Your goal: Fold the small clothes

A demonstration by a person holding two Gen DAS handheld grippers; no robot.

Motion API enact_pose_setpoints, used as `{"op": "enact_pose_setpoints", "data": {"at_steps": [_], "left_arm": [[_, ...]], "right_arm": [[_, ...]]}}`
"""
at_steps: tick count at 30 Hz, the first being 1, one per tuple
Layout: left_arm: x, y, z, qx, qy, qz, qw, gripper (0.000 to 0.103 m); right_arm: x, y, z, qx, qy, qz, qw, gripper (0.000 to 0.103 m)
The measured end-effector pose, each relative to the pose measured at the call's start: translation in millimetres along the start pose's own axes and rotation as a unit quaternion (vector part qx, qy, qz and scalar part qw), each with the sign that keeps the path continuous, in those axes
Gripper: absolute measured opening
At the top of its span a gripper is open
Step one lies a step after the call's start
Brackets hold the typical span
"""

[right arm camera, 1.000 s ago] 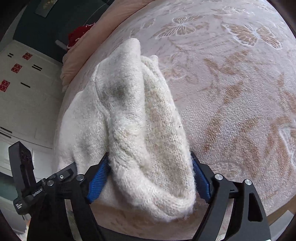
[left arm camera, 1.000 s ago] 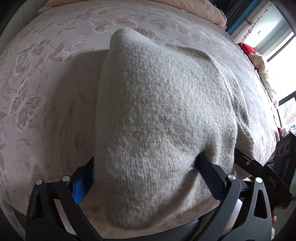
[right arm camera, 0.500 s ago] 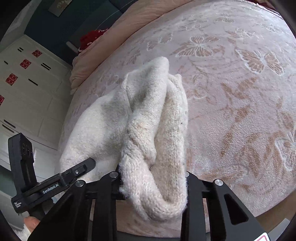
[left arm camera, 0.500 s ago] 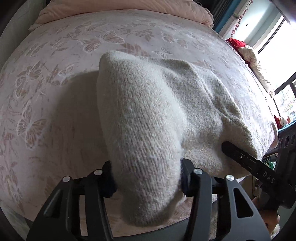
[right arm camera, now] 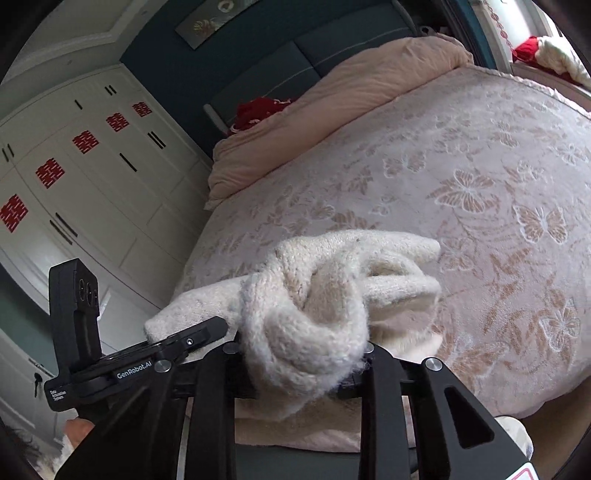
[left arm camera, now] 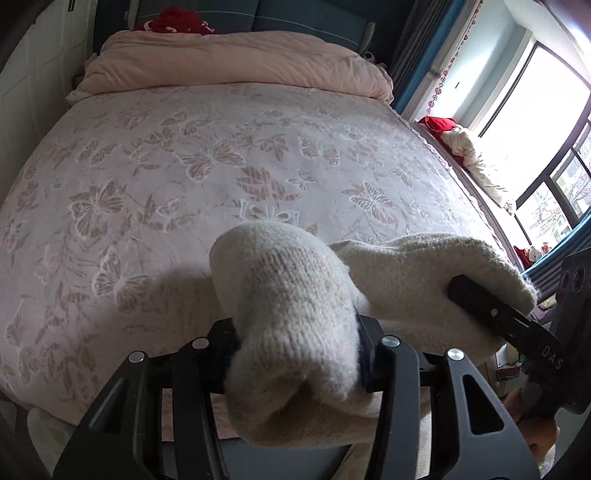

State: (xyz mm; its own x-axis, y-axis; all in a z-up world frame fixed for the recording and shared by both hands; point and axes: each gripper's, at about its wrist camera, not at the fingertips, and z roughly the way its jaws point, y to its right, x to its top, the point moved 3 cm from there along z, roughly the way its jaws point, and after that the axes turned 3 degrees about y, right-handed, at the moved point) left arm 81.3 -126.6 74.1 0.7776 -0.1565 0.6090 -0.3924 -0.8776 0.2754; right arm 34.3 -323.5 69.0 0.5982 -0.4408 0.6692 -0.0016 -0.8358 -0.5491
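knit (left arm camera: 295, 314) hangs bunched above the bed's (left arm camera: 184, 184) near edge, left tool (left arm camera: 295, 362) and right tool (right arm camera: 303, 365) each clamped on a thick wad. likely risk: uneven bunching makes a crooked fold, or loose wool slips free.

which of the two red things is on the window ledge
The red cloth beside the white bundle, right of the bed. The other red item sits behind the pink duvet at the headboard.
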Motion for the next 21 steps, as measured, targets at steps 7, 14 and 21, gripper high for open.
{"op": "enact_pose_setpoints", "data": {"at_steps": [7, 14, 21], "left_arm": [[22.7, -17.6, -64.7, -0.010, 0.059, 0.002, 0.9982, 0.045], [99.2, -60.7, -132.4, 0.016, 0.166, 0.024, 0.9856, 0.044], [108.8, -118.2, -175.7, 0.059, 0.242, 0.050, 0.9672, 0.054]], "right_arm": [[31.7, -68.2, -7.5, 0.018, 0.028, -0.060, 0.998, 0.023], [95.7, -158.2, 7.1, 0.074, 0.100, -0.125, 0.984, 0.023], [57.5, -177.9, 58.0, 0.095, 0.078, -0.142, 0.982, 0.027]]}}
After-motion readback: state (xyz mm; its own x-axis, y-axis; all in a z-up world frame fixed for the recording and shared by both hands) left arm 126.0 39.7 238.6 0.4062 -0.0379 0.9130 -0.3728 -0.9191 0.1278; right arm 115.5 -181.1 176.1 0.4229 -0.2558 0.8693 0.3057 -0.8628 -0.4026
